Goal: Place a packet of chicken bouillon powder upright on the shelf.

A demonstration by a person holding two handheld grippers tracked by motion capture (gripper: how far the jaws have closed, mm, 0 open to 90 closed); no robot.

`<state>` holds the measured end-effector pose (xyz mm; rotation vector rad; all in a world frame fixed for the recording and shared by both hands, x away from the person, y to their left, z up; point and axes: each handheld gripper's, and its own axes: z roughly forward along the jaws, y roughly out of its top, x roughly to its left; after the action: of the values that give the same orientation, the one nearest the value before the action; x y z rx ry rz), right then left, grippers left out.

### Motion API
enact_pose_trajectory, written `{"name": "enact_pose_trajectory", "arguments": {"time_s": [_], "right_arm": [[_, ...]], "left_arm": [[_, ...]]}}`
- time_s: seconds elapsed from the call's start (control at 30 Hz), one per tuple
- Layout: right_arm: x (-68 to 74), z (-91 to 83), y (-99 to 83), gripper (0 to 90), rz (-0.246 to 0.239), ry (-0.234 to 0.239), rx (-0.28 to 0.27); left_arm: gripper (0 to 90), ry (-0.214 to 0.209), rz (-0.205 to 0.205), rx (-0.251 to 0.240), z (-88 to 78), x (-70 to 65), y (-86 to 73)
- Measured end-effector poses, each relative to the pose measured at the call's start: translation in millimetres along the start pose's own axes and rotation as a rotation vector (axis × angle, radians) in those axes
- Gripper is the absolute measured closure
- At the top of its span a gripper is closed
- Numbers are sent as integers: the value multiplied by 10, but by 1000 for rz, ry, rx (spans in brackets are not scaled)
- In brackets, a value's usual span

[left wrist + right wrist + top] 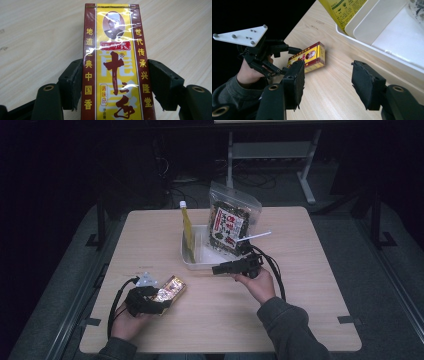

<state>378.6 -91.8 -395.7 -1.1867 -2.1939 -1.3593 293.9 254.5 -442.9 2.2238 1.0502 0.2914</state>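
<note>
Work in hand: moving the spice box point(170, 290) from the table point(300, 320) toward the white tray point(200, 262), as I judge it from how my grippers stand.
Spice box, location: flat on the table, near my edge and left of centre, well apart from the tray. In the right gripper view it point(308, 58) lies on the wood with my left gripper around its near end.
Left gripper point(150, 300): my jaws stand one on each long side of the spice box point(116, 70). The left pad sits against the box's edge; at the right pad I cannot tell contact from a thin gap. I count this a grip just taken, not yet a lift.
Right gripper point(225, 268): my jaws stand apart with nothing between them, hovering just in front of the tray's near wall point(387, 53).
Tray contents: a yellow bottle point(187, 227) leans at the left end; a seaweed bag point(231, 222) stands at the right end.
Done: two items in the tray.
Left: lift the spice box, carry it over, set it in the bare middle of the tray.
</note>
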Motion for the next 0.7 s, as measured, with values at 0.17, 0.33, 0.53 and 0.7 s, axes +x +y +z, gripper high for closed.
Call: {"name": "enact_pose_trajectory", "arguments": {"time_s": [0.17, 0.33, 0.53, 0.7], "right_arm": [[20, -43, -11, 425, -3, 3, -5], [10, -78, -16, 424, 3, -2, -7], [-1, -66, -44, 413, 9, 1, 0], [-7, -42, -72, 408, 11, 4, 13]], "left_arm": [[323, -5, 6, -19, -31, -15, 24], [324, -11, 14, -30, -54, -45, 39], [323, -28, 21, -78, -101, -82, 57], [323, -38, 35, -91, -103, -119, 74]]}}
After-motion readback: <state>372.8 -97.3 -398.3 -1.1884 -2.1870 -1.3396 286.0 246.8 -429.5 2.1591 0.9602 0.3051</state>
